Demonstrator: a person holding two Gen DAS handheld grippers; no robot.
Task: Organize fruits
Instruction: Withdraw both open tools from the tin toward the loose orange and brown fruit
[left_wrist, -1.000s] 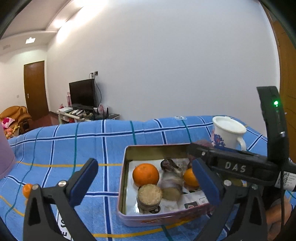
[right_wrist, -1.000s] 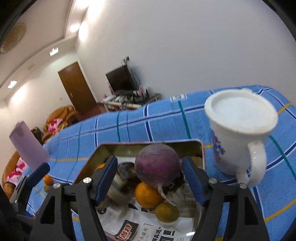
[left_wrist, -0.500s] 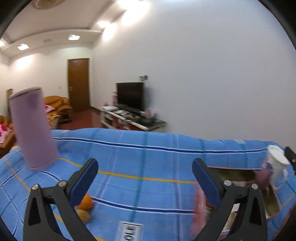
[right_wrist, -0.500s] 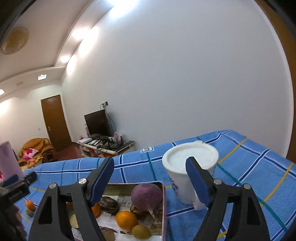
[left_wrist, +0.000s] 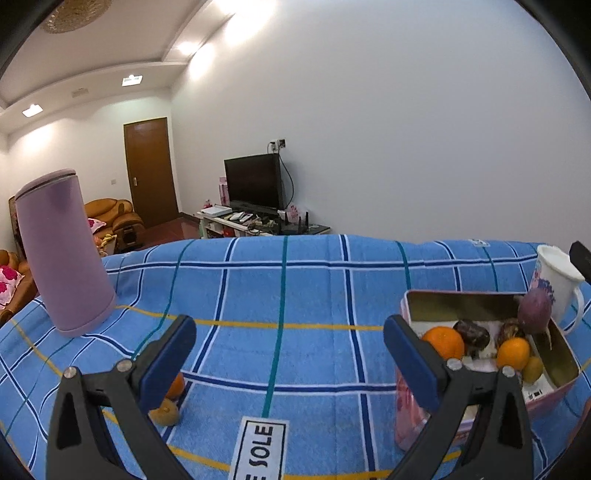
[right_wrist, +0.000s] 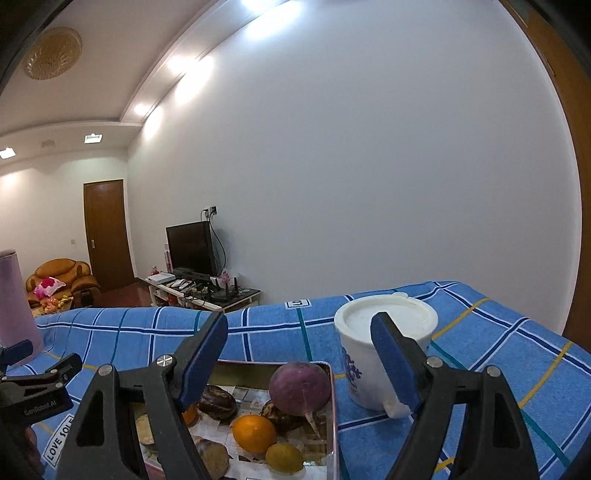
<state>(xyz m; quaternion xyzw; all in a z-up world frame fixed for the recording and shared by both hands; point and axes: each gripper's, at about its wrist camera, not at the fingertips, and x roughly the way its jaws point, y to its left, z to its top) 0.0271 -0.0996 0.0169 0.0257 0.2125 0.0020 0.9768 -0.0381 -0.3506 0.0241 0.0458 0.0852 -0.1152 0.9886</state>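
Only left wrist cam shows loose orange (left_wrist: 174, 386) by left gripper (left_wrist: 289, 354).

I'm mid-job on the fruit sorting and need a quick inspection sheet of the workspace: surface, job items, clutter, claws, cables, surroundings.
Surface: blue plaid cloth covers the table; label reads "LOVE SOLE".
Job's things: pink tin holds a large orange, a smaller orange, a greenish fruit, a purple turnip and dark brown pieces. Loose on the cloth by the left claw: a small orange and a yellowish fruit.
Clutter: purple cylinder; white mug beside the tin.
Claws: left claw open, empty; right claw open, empty.
Cables: none on the table.
Surroundings: TV on a stand, wooden door, armchair.
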